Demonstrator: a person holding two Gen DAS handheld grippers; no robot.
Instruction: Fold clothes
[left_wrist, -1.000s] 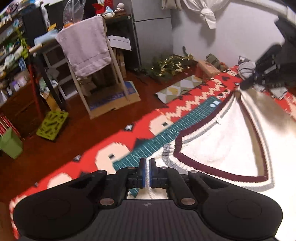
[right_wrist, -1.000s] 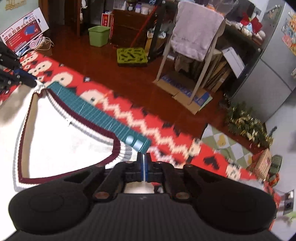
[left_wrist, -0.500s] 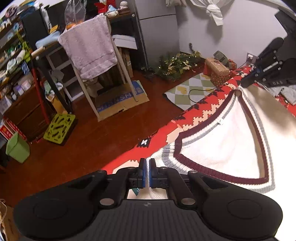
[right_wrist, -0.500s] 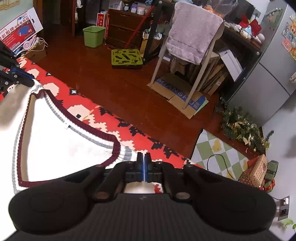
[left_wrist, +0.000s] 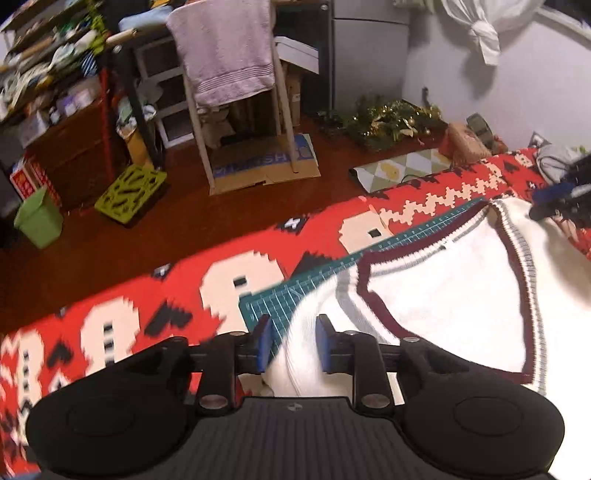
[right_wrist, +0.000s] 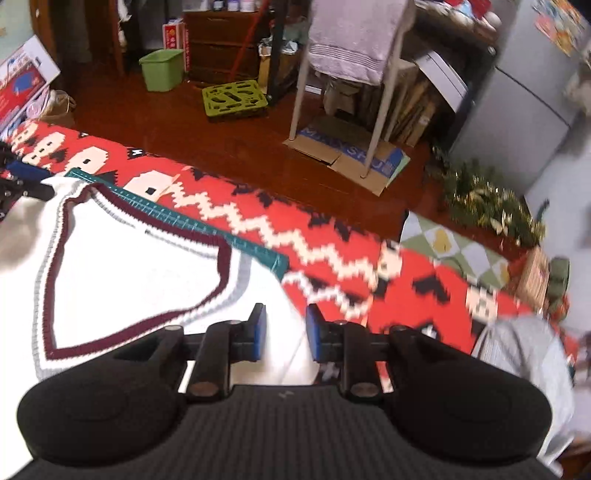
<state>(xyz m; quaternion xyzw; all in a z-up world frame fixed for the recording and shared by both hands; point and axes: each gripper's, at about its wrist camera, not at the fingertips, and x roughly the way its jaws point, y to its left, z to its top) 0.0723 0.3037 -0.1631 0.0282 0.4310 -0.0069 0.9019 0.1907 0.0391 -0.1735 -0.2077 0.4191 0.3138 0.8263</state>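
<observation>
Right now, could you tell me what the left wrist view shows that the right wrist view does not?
Only the left wrist view shows the knotted white curtain on the wall. Only the right wrist view shows a grey garment lying on the patterned blanket. Both show the white V-neck sweater, green cutting mat, towel-draped chair and open hand-held grippers.

Your right gripper (right_wrist: 282, 332) hangs with its blue pads parted over the white sweater (right_wrist: 140, 273), whose maroon-trimmed V-neck lies spread on the green cutting mat (right_wrist: 236, 242) and red patterned blanket (right_wrist: 332, 251).
</observation>
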